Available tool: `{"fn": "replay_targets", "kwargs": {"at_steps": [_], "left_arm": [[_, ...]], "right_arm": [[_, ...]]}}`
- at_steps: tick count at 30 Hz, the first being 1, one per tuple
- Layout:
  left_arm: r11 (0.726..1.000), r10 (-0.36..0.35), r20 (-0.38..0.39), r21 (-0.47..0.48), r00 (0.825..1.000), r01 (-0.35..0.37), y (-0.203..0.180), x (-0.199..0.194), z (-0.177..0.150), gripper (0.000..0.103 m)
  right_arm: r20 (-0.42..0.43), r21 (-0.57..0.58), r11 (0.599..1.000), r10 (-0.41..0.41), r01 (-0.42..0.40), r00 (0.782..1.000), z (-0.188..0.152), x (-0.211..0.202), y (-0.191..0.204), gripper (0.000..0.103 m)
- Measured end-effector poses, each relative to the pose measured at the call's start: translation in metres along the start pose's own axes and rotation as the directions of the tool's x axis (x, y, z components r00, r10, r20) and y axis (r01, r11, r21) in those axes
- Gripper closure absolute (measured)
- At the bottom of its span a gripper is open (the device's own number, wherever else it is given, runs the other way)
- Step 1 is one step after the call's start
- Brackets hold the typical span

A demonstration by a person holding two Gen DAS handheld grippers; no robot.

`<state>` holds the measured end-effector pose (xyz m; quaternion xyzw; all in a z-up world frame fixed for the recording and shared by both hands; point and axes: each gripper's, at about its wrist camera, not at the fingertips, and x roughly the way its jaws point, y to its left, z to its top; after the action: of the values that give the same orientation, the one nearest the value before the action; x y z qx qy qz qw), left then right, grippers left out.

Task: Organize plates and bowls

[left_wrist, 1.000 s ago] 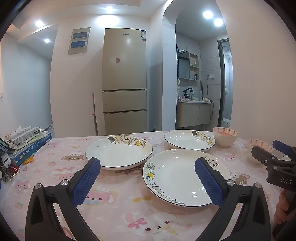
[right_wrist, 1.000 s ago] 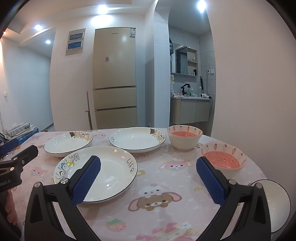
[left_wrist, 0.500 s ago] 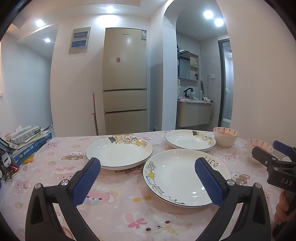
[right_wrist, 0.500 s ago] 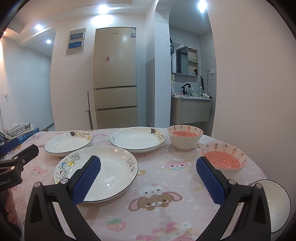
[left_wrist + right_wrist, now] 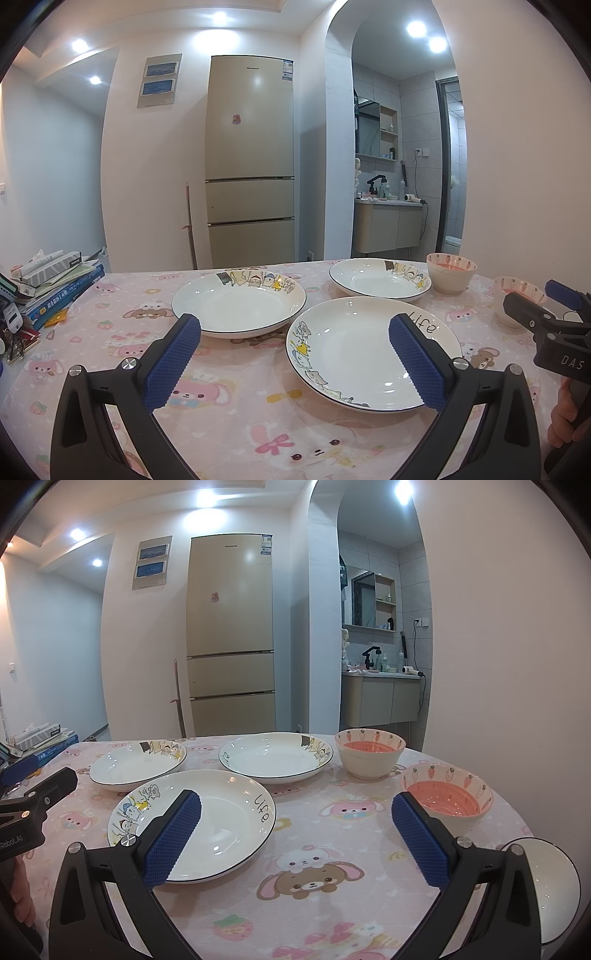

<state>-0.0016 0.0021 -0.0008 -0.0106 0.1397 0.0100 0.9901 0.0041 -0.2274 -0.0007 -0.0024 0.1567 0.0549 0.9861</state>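
Three white cartoon plates lie on the pink tablecloth: a near plate with "Life" on it (image 5: 354, 354) (image 5: 221, 812), a left plate (image 5: 238, 308) (image 5: 133, 766) and a far plate (image 5: 376, 278) (image 5: 275, 757). Two pink-lined bowls stand at the right: a carrot bowl (image 5: 369, 751) (image 5: 450, 271) and a strawberry bowl (image 5: 448, 794) (image 5: 517, 295). My left gripper (image 5: 293, 360) is open and empty above the near plate's left side. My right gripper (image 5: 295, 840) is open and empty between the near plate and the strawberry bowl.
A stack of books (image 5: 55, 280) sits at the table's left edge. A white bowl (image 5: 550, 882) shows at the near right edge in the right wrist view. A fridge (image 5: 251, 162) and a wash basin cabinet (image 5: 388, 225) stand behind the table.
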Motion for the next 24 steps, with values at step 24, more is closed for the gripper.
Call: {"fn": "replay_targets", "kwargs": {"at_steps": [24], "left_arm": [[1.0, 0.0, -0.001, 0.0, 1.0, 0.0, -0.0002, -0.0001, -0.0001, 0.0]], "right_arm": [[0.001, 0.002, 1.0, -0.006, 0.006, 1.0, 0.0001, -0.0002, -0.0003, 0.0]]}}
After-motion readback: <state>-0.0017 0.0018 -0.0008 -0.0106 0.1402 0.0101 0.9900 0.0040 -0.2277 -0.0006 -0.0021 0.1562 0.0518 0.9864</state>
